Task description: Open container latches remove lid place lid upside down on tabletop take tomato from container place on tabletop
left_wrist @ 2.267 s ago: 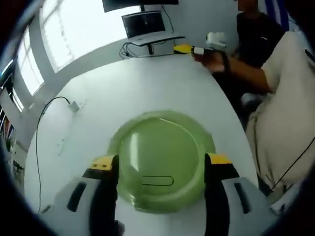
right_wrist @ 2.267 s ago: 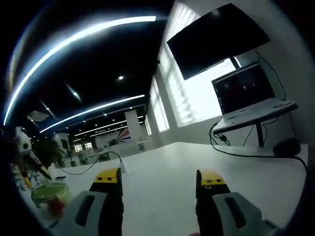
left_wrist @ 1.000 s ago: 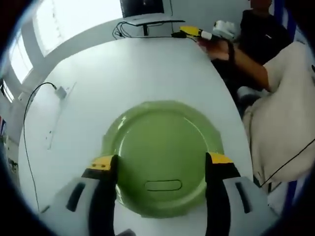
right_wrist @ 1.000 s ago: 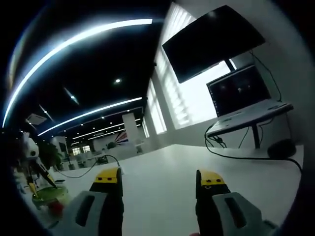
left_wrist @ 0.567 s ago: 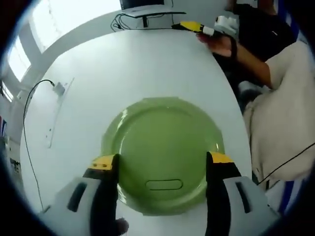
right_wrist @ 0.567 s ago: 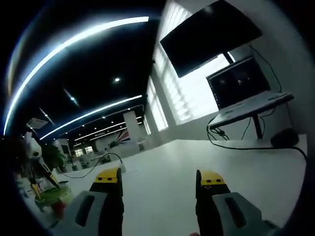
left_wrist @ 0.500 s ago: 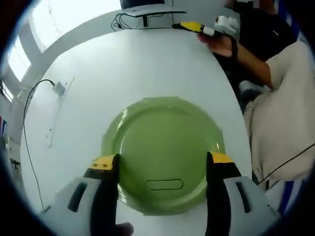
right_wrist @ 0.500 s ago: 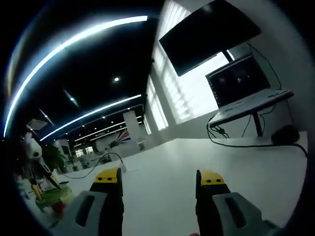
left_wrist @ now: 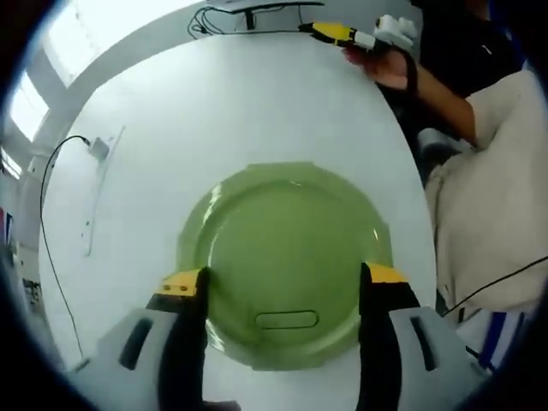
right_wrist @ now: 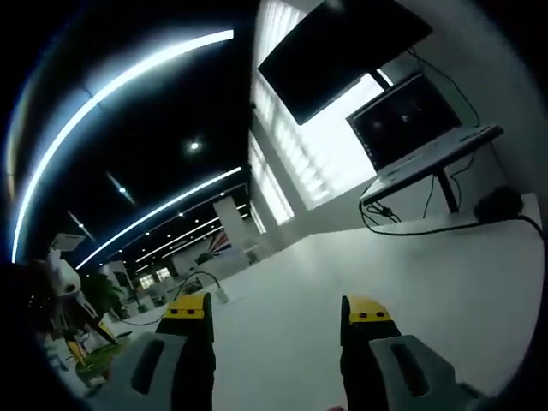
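The lid [left_wrist: 287, 261] lies on the tabletop [left_wrist: 223, 103] between the left tool's [left_wrist: 281, 282] jaws.

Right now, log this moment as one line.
left gripper: open, jaws either side of green lid | lid over white table | right gripper: open, empty, pointing across table

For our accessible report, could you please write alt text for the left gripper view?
A round green lid sits between the open yellow-tipped jaws of the left gripper, over a white table. At the table's far edge, a person's hand holds the right gripper.
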Motion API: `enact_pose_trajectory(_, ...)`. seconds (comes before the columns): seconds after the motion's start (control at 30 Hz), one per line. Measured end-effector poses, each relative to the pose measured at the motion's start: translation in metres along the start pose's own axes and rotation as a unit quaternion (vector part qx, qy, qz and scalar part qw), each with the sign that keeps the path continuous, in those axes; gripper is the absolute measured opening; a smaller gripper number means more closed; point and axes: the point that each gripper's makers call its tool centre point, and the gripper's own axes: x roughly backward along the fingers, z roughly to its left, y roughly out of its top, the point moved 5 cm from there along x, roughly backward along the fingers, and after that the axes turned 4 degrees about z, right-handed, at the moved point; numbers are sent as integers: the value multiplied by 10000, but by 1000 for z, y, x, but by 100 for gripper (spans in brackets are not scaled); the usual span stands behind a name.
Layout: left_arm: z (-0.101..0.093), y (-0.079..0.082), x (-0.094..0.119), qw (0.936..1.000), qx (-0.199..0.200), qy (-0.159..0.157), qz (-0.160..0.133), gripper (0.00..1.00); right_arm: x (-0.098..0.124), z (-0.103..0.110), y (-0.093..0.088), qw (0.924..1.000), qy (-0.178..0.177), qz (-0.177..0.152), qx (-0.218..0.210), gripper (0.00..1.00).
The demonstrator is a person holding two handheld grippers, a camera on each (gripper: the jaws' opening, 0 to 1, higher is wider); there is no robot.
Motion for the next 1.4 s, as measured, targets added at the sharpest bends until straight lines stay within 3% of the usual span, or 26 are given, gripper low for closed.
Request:
enact_pose_trajectory(0.17,7,0,0,10000,-34,51,72,63,0,1,0,10000,9,-13,-53,54)
enact_pose_trajectory(0.27,-13,6,0,9998,-75,135,152,63,-1,2,-2,9999,23,3,-123,54)
enact_pose_trajectory(0.47,-20,7,-1,9998,-41,25,199,63,-2,6,1,9999,56,-18,-143,54)
enact_pose_trajectory(0.5,-17,6,-2,9998,16,-149,161,63,-2,7,2,9999,63,-19,-134,54)
enact_pose_trajectory(0.57,-3,3,-1,9998,2,-118,155,63,-3,8,4,9999,67,-26,-126,53)
enact_pose_trajectory(0.8,9,1,-1,9998,16,-84,202,63,-10,22,8,9996,266,21,-31,53)
enact_pose_trajectory(1.4,2,4,-1,9994,-38,-23,348,63,-34,69,32,9965,842,1,0,53)
